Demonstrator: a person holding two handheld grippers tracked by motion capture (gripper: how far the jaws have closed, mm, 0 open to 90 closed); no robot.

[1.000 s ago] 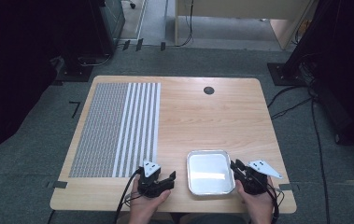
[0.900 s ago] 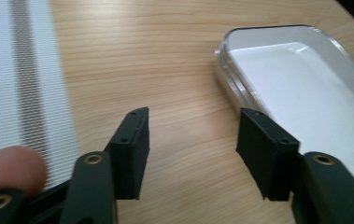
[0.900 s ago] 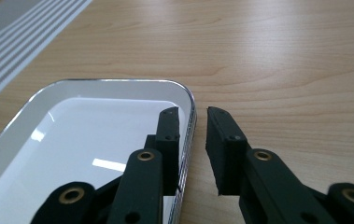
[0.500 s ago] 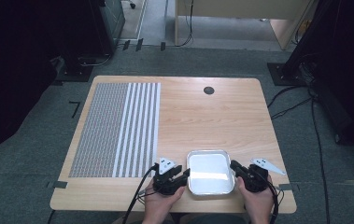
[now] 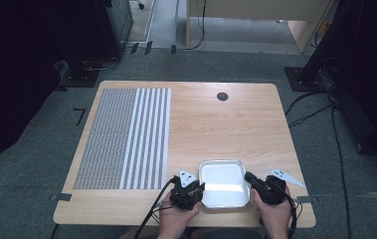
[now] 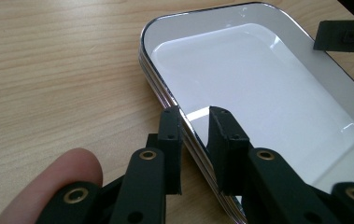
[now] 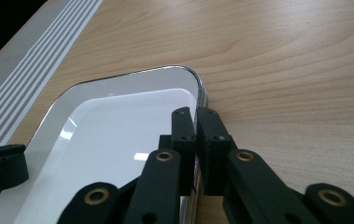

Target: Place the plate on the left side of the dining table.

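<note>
Wooden table (image 5: 235,129); striped mat (image 5: 126,139) left; metal tray (image 5: 224,183) near edge.

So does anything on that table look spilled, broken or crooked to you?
Nothing stands out. The metal tray sits flat, empty and clean near the table's front edge, roughly square to it. The left gripper straddles its rim, the right gripper pinches the opposite rim. The striped mat lies flat.

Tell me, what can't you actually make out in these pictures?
- Tray underside: hidden by the tray itself, all views.
- Tray's near corner, left gripper view: covered by the left gripper, whose jaws have just been closing over the rim.
- Rim under the right gripper: hidden by its shut jaws.
- Table hole: too small.
</note>
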